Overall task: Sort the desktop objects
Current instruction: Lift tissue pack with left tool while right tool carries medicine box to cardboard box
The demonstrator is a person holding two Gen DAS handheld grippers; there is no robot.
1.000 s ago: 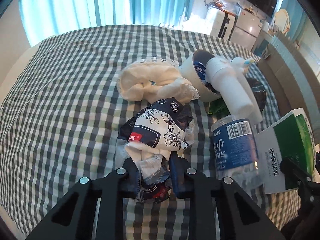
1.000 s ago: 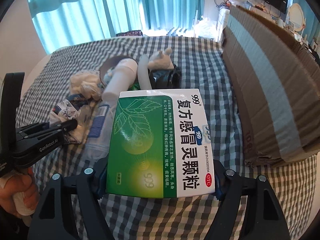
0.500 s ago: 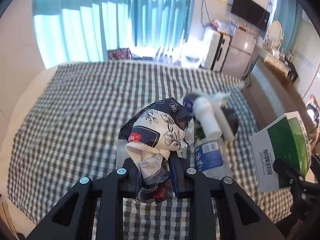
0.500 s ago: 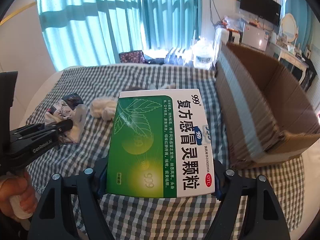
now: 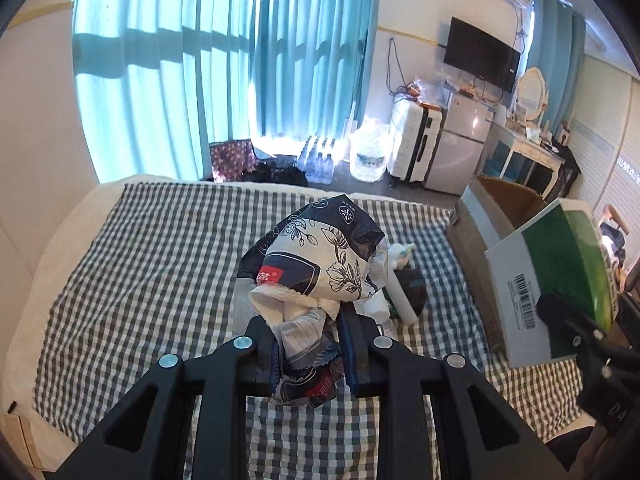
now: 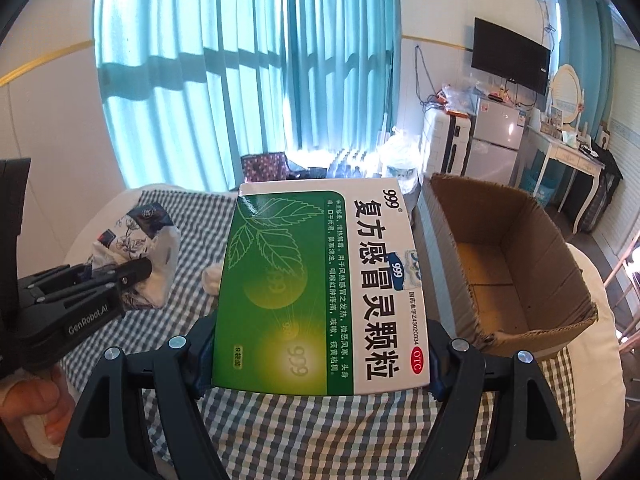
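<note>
Both grippers are loaded: the right gripper clamps a flat green-and-white medicine box, raised, with the open brown cardboard carton just to its right; the left gripper pinches a crumpled navy floral wrapper. Neither is boxed yet, the carton looks empty, and a white bottle waits beyond on the checked cloth.

You are looking from both wrist cameras, raised above the checkered bed, toward the curtains, both sharing the cardboard box.
</note>
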